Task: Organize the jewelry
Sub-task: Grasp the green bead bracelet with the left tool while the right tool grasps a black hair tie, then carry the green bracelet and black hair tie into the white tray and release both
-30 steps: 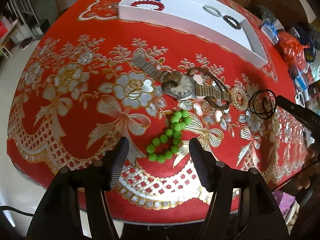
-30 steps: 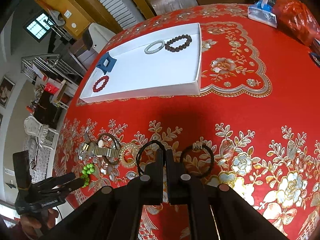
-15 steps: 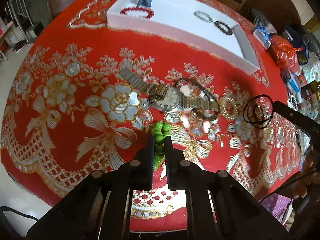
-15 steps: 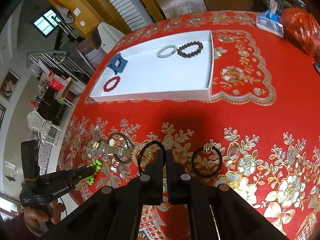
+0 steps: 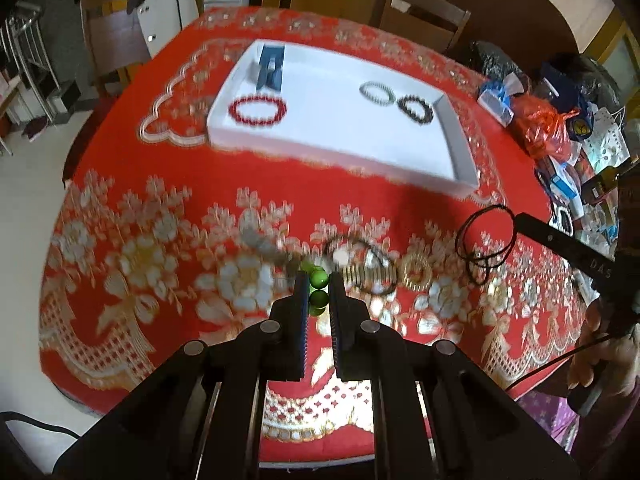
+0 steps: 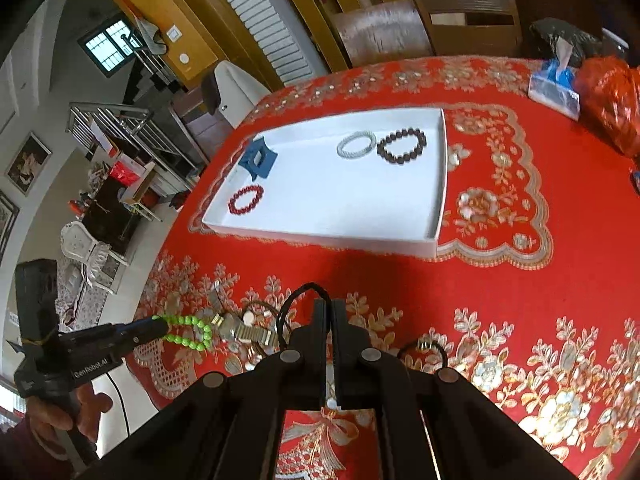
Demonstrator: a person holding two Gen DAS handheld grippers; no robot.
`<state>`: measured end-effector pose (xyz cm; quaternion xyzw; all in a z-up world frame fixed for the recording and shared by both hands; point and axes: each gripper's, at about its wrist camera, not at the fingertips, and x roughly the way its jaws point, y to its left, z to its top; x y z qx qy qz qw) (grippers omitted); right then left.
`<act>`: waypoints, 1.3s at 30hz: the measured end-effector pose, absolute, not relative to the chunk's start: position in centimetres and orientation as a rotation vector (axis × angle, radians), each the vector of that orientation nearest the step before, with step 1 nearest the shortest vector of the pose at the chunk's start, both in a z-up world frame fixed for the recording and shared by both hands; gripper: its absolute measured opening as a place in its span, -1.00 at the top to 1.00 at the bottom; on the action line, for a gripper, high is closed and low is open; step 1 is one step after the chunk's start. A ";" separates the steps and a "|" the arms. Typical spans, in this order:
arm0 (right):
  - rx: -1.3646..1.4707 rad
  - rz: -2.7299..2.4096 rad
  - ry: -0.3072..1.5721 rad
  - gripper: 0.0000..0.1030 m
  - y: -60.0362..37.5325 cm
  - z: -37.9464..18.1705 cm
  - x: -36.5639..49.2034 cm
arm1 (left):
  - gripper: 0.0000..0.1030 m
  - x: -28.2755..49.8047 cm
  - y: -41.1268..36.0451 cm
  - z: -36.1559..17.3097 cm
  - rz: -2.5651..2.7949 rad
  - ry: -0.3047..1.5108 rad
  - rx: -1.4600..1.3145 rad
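Red desk (image 5: pixel 132 168), white tray (image 5: pixel 460 148) beyond.
My left fingers (image 5: pixel 319 280) grip green beads (image 6: pixel 188 330); right fingers (image 6: pixel 330 308) pinch black cord (image 6: pixel 290 312).

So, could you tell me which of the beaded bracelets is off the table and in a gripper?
The green beaded bracelet, clamped in the left gripper and dangling. The red bracelet and dark bracelet lie flat in the white tray.

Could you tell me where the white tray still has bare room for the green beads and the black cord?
The tray is bare across its middle, between the red bracelet and the silver and dark ones, and along its near wall. The blue holder crowds the far left corner.
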<state>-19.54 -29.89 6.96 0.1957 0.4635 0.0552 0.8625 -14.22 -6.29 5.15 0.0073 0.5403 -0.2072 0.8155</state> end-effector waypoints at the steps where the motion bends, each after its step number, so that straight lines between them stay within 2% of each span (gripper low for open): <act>1: 0.409 0.115 0.966 0.96 -30.0 7.2 -19.3 | 0.85 -13.8 -6.5 5.6 -0.442 1.143 0.020; 9: 0.406 0.092 0.933 0.96 -31.1 8.7 -16.7 | 0.85 -10.0 -8.7 8.1 -0.456 1.082 0.064; 20: 0.429 0.072 0.948 0.96 -32.9 8.4 -12.6 | 0.85 -3.8 -11.8 8.0 -0.498 1.096 0.087; 30: 0.286 0.069 1.209 0.96 -30.3 -0.3 -13.8 | 0.85 -1.6 -12.9 7.1 -0.522 1.118 0.103; 39: 0.230 0.028 1.179 0.95 -30.1 -1.8 -13.4 | 0.85 -1.0 -12.8 6.2 -0.504 1.147 0.104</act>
